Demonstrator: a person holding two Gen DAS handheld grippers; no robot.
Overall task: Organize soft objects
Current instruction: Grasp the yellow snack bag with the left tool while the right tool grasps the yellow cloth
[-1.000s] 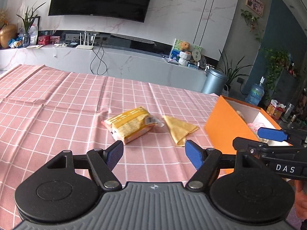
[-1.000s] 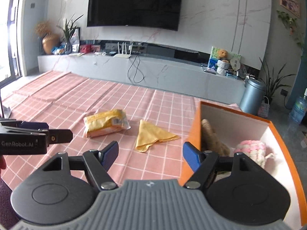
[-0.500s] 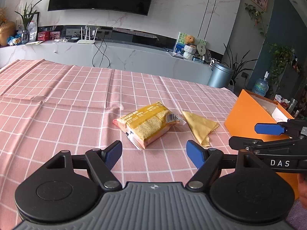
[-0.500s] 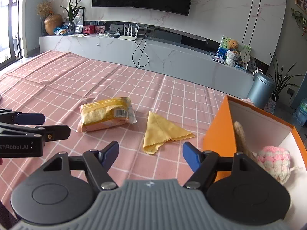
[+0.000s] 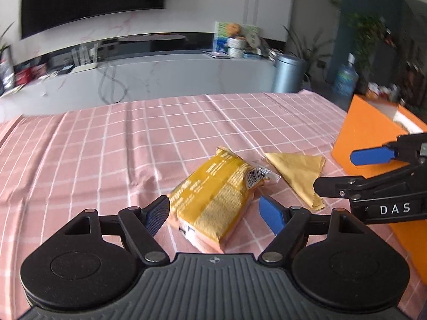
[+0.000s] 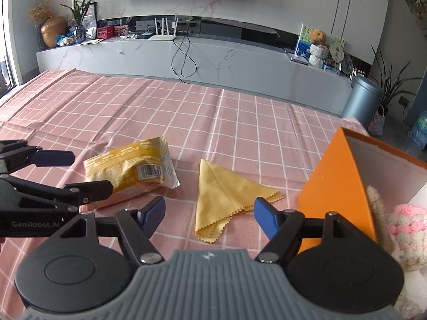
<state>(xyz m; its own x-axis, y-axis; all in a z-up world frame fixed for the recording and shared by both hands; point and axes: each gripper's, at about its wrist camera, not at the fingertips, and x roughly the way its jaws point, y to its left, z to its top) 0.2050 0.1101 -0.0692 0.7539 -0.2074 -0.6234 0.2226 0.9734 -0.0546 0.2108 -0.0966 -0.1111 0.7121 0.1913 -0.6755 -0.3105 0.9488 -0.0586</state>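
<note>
Where the marble ledge (image 6: 240, 61) ends, pink checked cloth (image 6: 133, 106) begins.

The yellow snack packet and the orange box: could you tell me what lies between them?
The folded yellow cloth lies flat on the tablecloth between the snack packet and the orange box, clearest in the right wrist view.
</note>
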